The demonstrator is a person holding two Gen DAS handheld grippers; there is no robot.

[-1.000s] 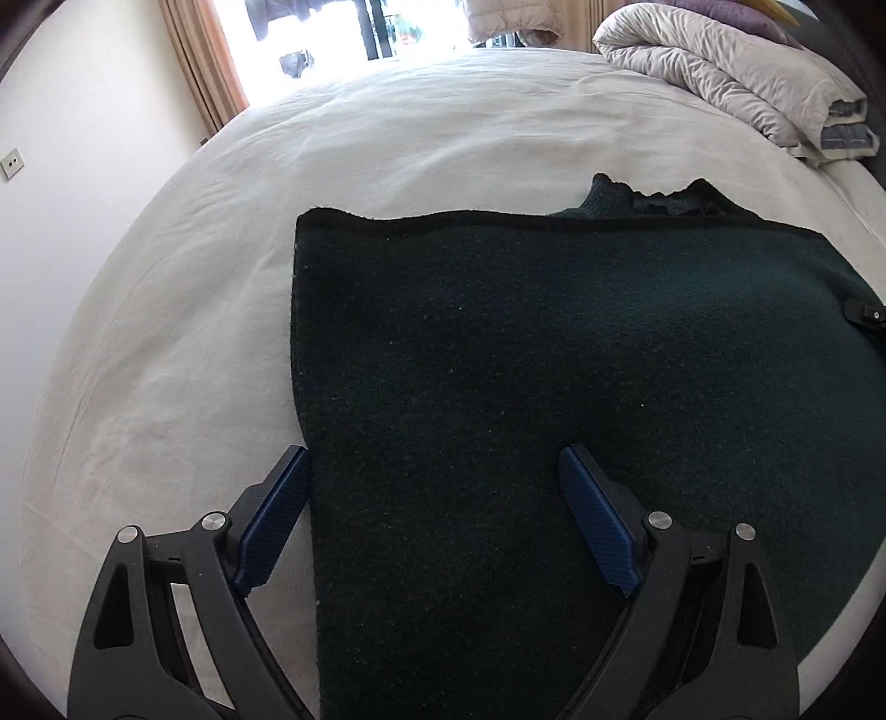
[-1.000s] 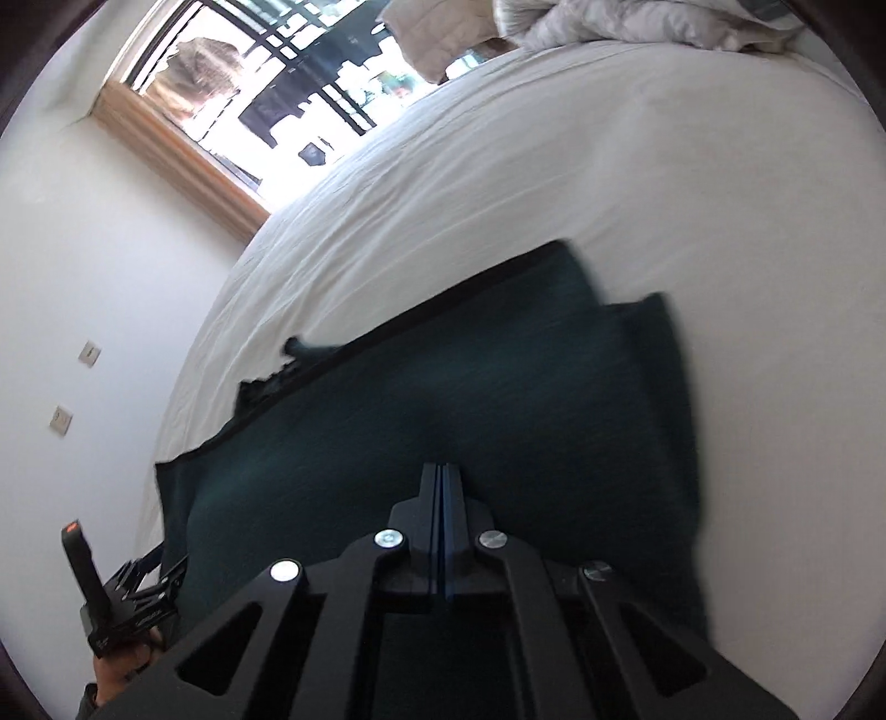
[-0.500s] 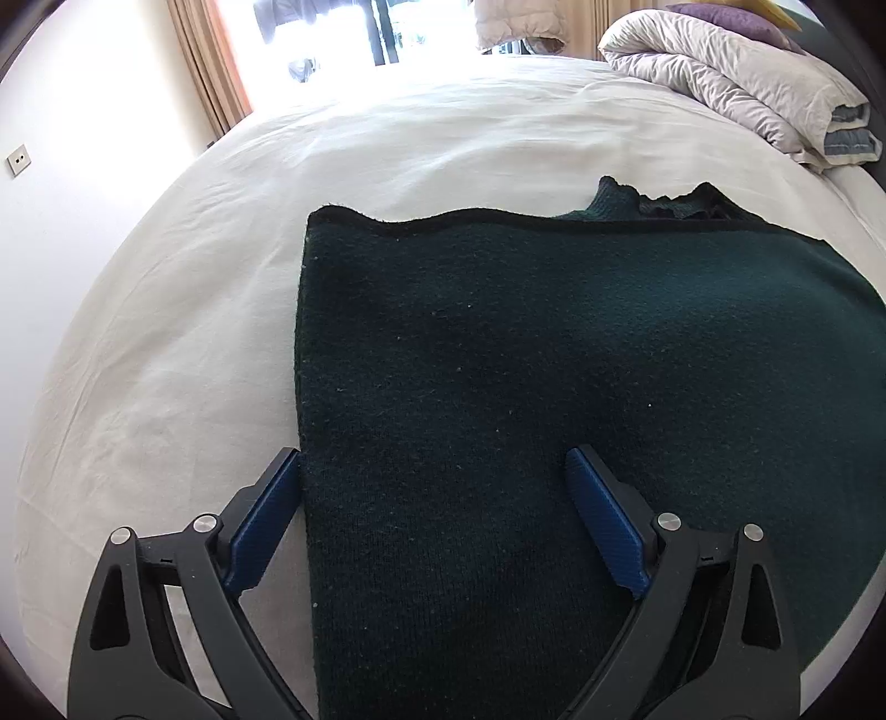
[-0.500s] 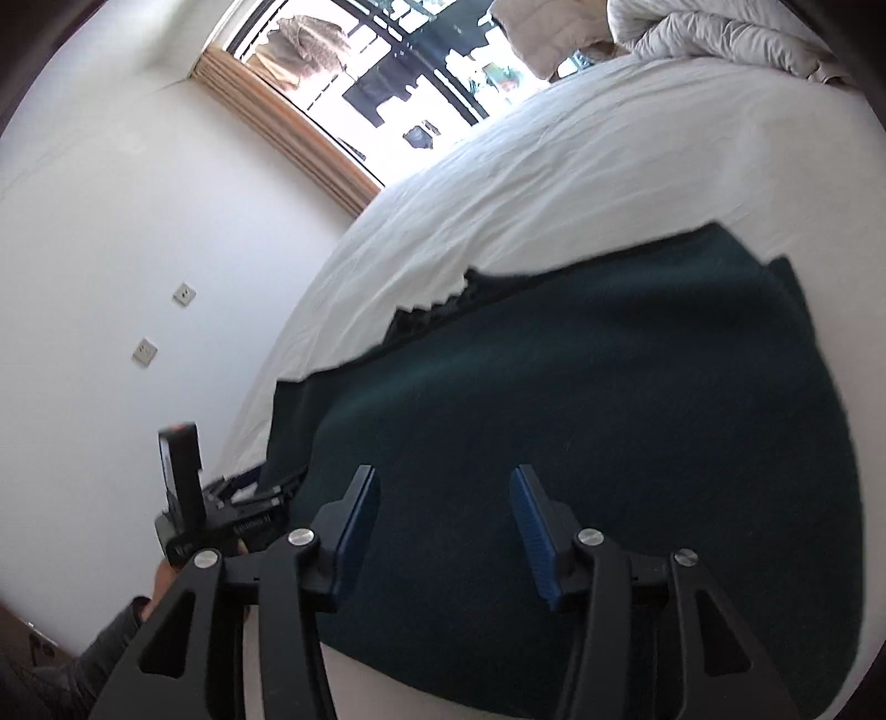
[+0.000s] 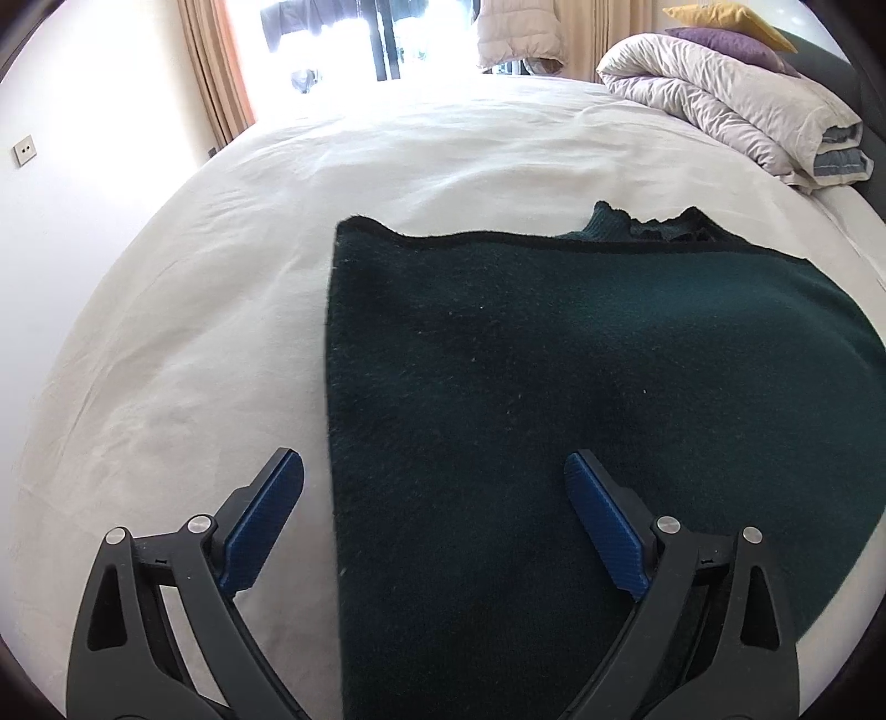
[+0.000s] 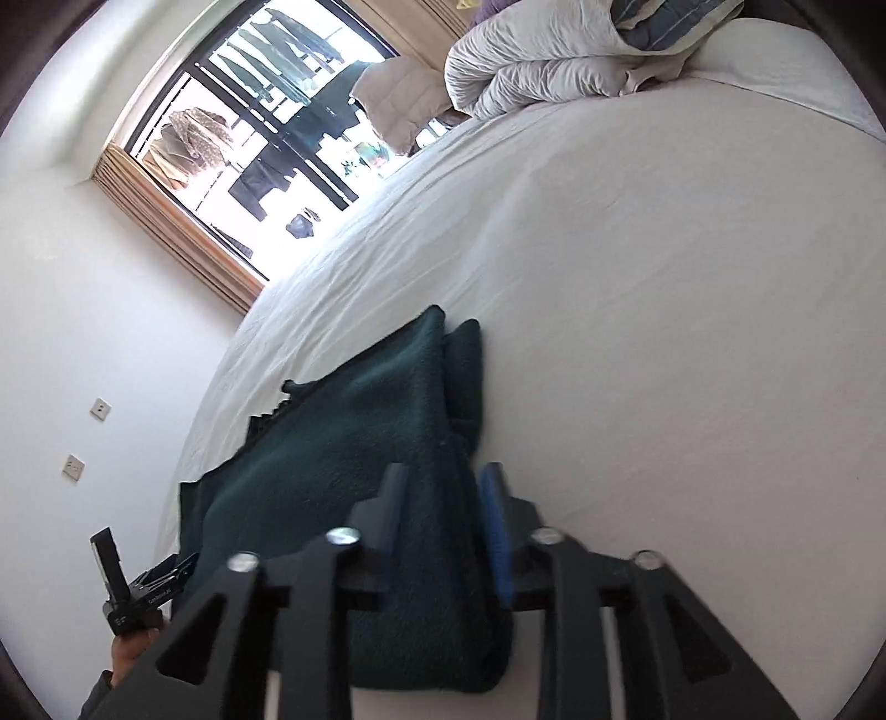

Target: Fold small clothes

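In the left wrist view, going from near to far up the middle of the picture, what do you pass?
Left gripper → dark green garment → white bedsheet → window.

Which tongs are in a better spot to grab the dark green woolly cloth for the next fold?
Probably the right tongs: their jaws, still opening, straddle the dark green woolly cloth's folded edge. The left tongs hang wide open over its side edge.
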